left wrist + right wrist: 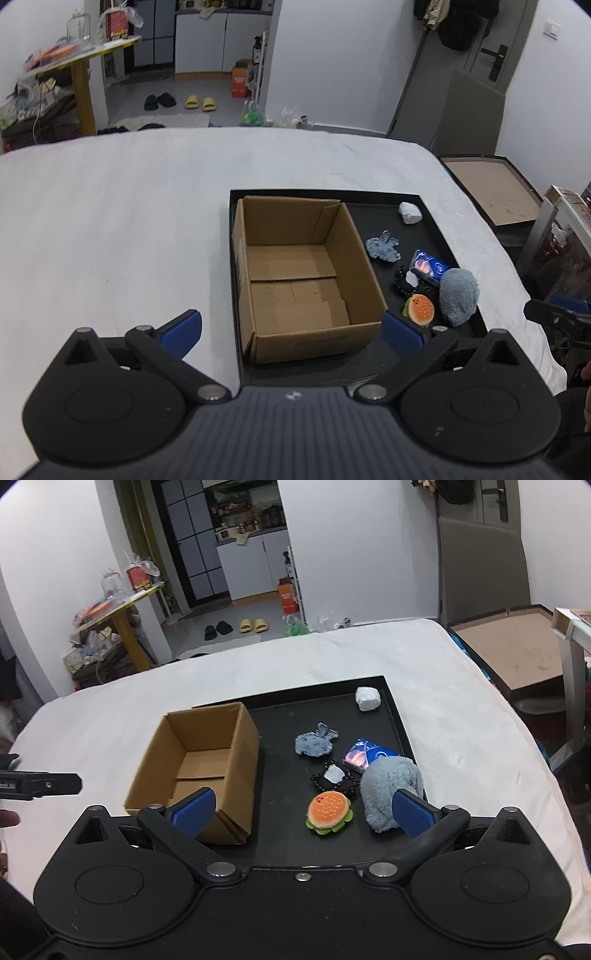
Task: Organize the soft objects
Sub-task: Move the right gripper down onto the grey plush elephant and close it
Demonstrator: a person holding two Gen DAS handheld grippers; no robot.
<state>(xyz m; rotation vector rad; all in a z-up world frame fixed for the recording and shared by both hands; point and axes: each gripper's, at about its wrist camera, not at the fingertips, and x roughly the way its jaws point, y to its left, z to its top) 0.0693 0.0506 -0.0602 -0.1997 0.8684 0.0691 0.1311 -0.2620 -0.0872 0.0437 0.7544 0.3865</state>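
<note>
You are at the start: the cardboard box (199, 764) sits empty on the left of the black tray (397, 716). Both tools, left tool (291, 334) and right tool (301, 810), hang released. Next, close the right one on the near burger plush (328, 808) (soft, so pinch gently).

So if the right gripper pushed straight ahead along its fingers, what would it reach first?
Probably the orange burger-shaped plush toy on the black tray: it lies between the open right gripper's fingers. Depth is unclear, and the fluffy grey-blue plush sits close alongside.
</note>
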